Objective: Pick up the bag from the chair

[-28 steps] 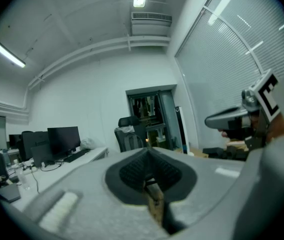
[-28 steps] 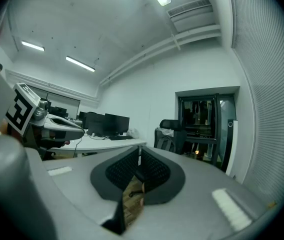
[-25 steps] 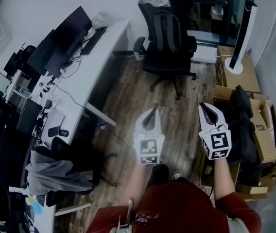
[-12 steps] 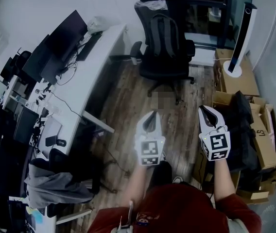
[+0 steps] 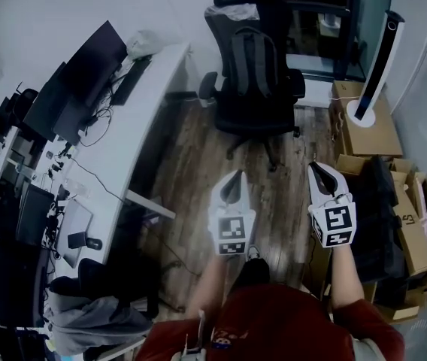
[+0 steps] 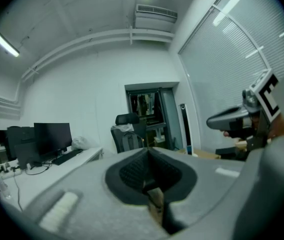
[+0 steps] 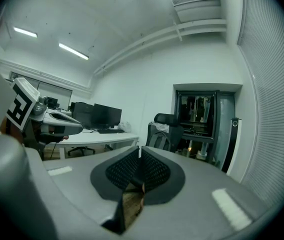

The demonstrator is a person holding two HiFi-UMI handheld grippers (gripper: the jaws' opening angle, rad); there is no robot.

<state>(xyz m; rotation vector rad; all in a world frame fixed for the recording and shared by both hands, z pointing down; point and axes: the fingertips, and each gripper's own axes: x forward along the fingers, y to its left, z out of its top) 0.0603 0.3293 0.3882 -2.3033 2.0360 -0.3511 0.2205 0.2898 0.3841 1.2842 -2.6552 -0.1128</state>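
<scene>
1. Head view: the left gripper [image 5: 234, 174] and right gripper [image 5: 316, 167] are both pinched shut and empty, each bearing a black-and-white marker cube. The dark bag [image 5: 252, 60] stands upright on the black chair [image 5: 255, 115], well ahead of them.
2. Left gripper view: the dimpled black pads [image 6: 132, 171] meet with nothing between them.
3. Right gripper view: the pads [image 7: 119, 171] are likewise closed on nothing.

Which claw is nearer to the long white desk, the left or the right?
Left. The left claw hangs over the wood floor on the side of the desk. The right claw is farther across, close to the cardboard boxes on the opposite side.
</scene>
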